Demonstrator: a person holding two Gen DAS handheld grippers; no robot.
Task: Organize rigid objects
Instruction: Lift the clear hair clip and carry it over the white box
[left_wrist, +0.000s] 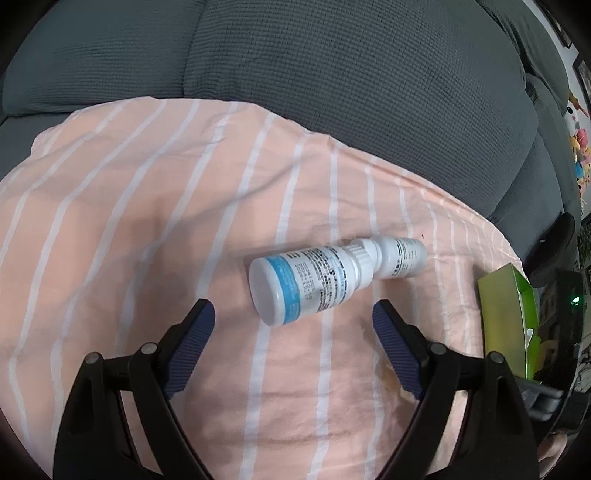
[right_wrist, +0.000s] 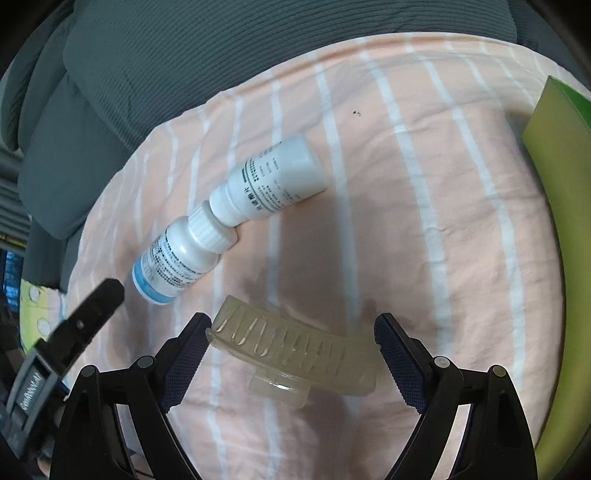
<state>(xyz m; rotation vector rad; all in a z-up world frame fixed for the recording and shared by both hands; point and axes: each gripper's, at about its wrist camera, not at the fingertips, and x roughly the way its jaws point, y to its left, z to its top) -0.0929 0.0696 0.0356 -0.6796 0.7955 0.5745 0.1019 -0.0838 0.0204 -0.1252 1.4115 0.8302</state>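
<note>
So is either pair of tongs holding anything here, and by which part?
Nothing is held. The left tongs stand open before the blue-banded bottle; the right tongs stand open around the clear hair clip, not closed on it.

Two white plastic bottles (right_wrist: 207, 229) lie cap to cap on the peach striped cloth (right_wrist: 406, 184); a clear plastic hair clip (right_wrist: 295, 350) lies at five o'clock from them, a green cardboard box (right_wrist: 554, 177) at three o'clock.

A home living room: a dark grey sofa (left_wrist: 332, 66) with fat waffle-textured cushions fills the background, and a peach cloth with white stripes (left_wrist: 147, 221) is spread over its seat as a work surface. Colourful plush toys (left_wrist: 580, 147) sit at the far right edge, against a pale wall with hung frames
</note>
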